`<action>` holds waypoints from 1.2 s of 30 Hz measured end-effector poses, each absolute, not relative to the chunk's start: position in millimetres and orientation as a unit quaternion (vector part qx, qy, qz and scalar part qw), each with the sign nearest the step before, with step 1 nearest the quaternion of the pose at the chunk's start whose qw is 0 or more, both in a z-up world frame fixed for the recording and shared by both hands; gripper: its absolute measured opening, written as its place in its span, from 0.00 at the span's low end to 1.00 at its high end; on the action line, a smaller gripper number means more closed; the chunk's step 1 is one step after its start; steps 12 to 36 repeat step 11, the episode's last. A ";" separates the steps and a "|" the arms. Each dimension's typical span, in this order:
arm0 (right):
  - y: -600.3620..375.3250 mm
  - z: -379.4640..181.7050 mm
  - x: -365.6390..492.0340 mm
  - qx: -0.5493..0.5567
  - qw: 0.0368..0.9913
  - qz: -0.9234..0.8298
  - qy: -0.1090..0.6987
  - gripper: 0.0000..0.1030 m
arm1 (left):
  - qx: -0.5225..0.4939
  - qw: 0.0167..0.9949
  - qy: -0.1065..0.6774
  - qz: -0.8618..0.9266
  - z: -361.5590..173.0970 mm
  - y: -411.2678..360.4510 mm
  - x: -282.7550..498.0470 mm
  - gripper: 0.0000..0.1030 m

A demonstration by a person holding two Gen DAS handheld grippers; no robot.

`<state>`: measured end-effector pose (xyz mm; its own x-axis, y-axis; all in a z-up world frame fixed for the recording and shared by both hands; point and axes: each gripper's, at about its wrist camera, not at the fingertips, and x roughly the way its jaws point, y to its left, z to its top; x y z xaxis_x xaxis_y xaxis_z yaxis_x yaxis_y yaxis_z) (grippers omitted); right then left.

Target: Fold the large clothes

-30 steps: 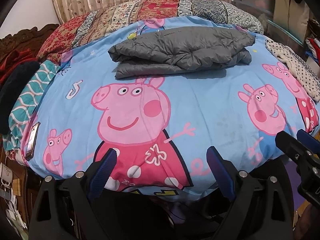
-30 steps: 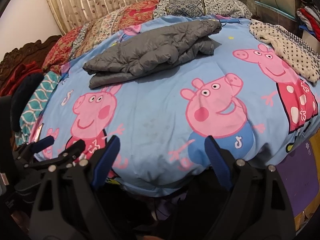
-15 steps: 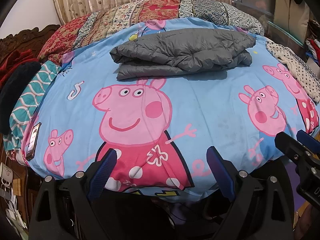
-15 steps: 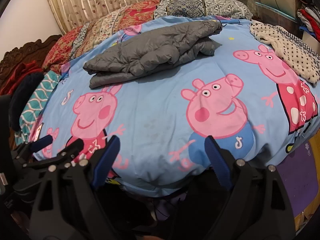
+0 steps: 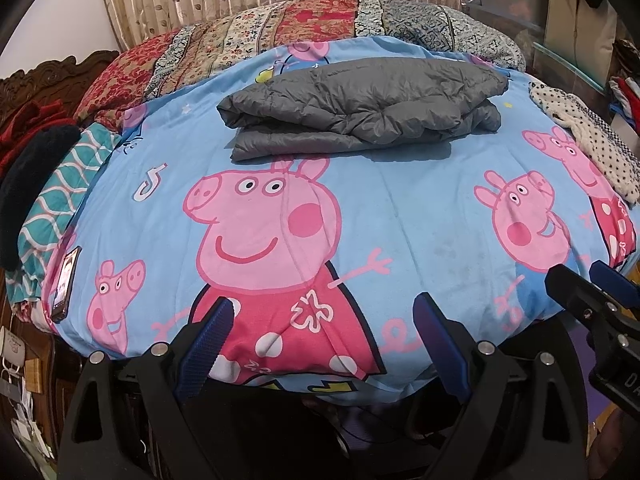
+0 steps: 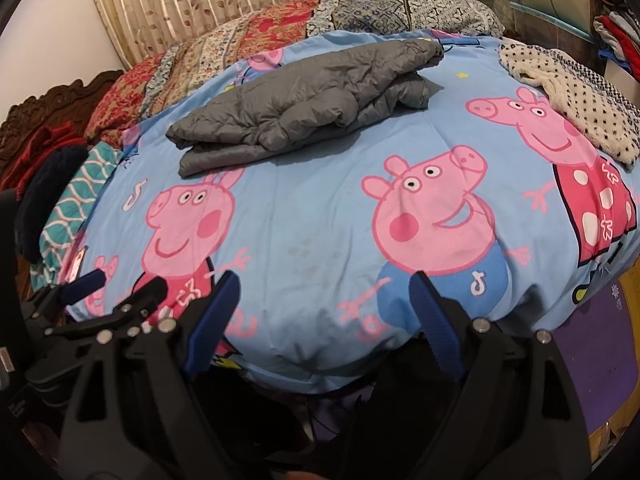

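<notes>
Nothing shifted since a second ago: same framing in both wrist views, same lie of the cloth. Left gripper (image 5: 320,344) with jaws spread wide, nothing between them, poised off the near edge of the bed (image 5: 400,216). Right gripper (image 6: 324,320) likewise spread and empty, just beside its partner at the same near edge. Ahead of both, well apart across the cartoon-pig bedcover: the grey quilted jacket (image 5: 360,108), lying on the far half of the bed, short of the patterned pillows (image 5: 280,36). Looks already doubled over into a thick bundle, layers stacked. Long axis crosswise to the jaws, running left to right; in the right view (image 6: 304,96) slanting up toward the far right. Bundle centred almost dead ahead of the left jaws, ahead and to the left of the right ones, so probably a shade nearer the left hand. Further right, near the bed's edge, a spotted cream garment (image 6: 572,92), unfolded, closer to the right hand. Judged next: a long forward reach in either case.
</notes>
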<state>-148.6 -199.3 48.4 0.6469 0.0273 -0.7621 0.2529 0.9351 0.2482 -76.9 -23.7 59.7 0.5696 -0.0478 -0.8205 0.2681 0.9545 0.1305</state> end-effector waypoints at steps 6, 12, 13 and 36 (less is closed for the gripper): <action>-198.5 48.1 -148.8 0.169 0.891 -0.063 0.416 0.80 | 0.125 0.878 0.452 -0.096 60.2 -25.9 -79.0 0.65; -198.5 48.0 -148.7 0.169 0.891 -0.063 0.416 0.80 | 0.123 0.876 0.456 -0.097 58.7 -26.1 -79.3 0.65; -198.5 48.0 -148.7 0.169 0.891 -0.063 0.416 0.80 | 0.123 0.876 0.456 -0.097 58.7 -26.1 -79.3 0.65; -198.5 48.0 -148.7 0.169 0.891 -0.063 0.416 0.80 | 0.123 0.876 0.456 -0.097 58.7 -26.1 -79.3 0.65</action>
